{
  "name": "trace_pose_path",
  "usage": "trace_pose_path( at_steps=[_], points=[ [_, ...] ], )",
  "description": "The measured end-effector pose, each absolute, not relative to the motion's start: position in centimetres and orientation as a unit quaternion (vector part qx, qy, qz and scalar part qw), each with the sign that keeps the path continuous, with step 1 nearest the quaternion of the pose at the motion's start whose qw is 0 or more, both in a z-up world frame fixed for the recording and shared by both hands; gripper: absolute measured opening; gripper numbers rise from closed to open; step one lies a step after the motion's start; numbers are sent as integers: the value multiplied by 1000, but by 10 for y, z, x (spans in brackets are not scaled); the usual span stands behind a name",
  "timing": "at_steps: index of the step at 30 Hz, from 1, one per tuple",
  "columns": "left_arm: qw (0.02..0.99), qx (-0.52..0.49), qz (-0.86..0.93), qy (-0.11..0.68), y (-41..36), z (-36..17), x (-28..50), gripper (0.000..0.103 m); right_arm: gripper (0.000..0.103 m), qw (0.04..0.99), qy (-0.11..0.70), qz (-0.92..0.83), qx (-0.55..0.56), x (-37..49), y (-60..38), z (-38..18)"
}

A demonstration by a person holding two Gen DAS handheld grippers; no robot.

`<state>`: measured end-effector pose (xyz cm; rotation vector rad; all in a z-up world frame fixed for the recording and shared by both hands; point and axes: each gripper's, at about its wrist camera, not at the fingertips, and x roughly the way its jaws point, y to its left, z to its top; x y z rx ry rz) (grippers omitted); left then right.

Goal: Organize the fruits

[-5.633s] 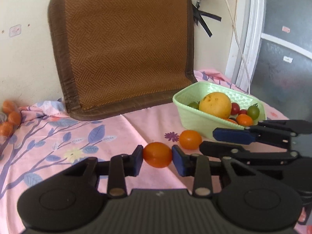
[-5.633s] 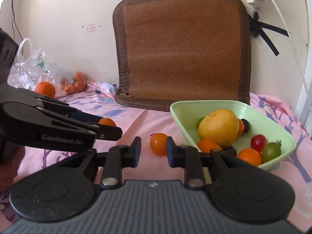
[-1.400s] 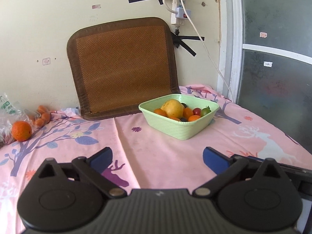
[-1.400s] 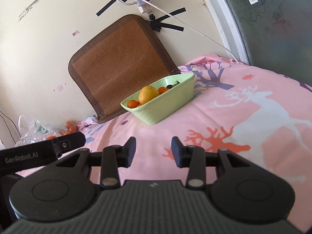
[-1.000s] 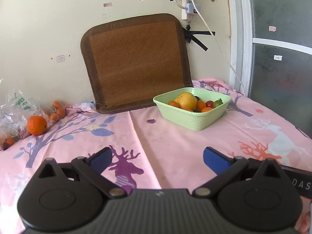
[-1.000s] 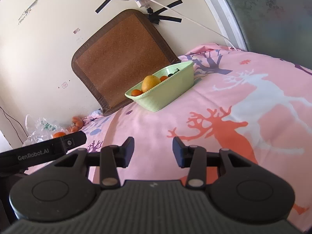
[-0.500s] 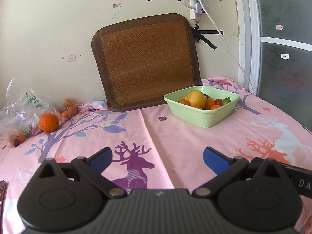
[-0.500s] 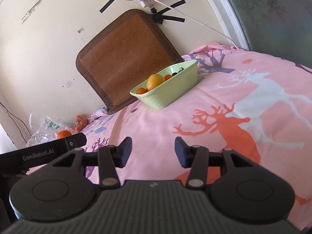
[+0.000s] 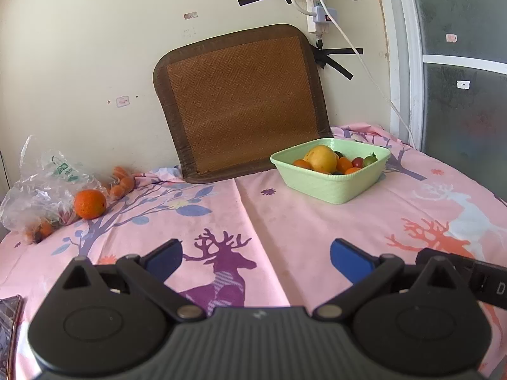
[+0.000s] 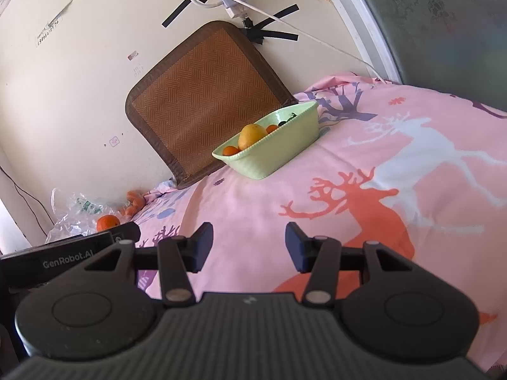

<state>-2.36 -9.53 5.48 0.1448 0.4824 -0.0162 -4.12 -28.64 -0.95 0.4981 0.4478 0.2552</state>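
Two grippers are held low over a pink tablecloth [image 9: 317, 218] printed with deer and trees, and nothing is gripped by either. The left gripper [image 9: 256, 255] is seen with its blue-padded jaws spread wide above a purple deer. The right gripper [image 10: 248, 245] is seen with its jaws parted more narrowly, a gap of bare cloth showing between them.

The fruits are gathered in a pale green basket [image 9: 336, 185] set well beyond both grippers, just in front of a brown woven mat [image 9: 240, 101] propped against the wall. A large yellow-orange fruit [image 9: 320, 158] lies in the basket, with small orange tomatoes [image 9: 343, 164] beside it, along with a red cherry tomato [image 9: 357, 161] and a green cherry tomato [image 9: 370, 159].

Far to the left, a loose orange [image 9: 90, 204] rests on the cloth against a crumpled clear plastic bag [image 9: 41, 186], and several carrots [image 9: 122, 183] lie near it by the wall. A taped power strip [image 9: 317, 6] and its white cable are fixed above the mat.
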Motion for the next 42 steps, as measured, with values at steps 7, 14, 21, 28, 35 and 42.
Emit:
trace_pose_path(
  at_steps=[7, 14, 21, 28, 35, 42],
  points=[
    [967, 77, -8, 242, -97, 52, -26, 103, 60, 936, 217, 120, 248, -44, -287, -10],
    [968, 87, -4, 237, -99, 52, -30, 103, 64, 940, 208, 113, 247, -47, -288, -10],
    [967, 99, 4, 234, -101, 50, -30, 103, 65, 945, 195, 105, 241, -51, -289, -8],
    [967, 108, 9, 232, -104, 49, -35, 103, 65, 944, 195, 104, 246, -53, -292, -8],
    [966, 117, 9, 230, -105, 51, -44, 103, 65, 944, 187, 112, 246, -59, -292, -6],
    [964, 114, 0, 240, -106, 49, -46, 103, 66, 948, 179, 105, 242, -60, -290, -5]
  ],
)
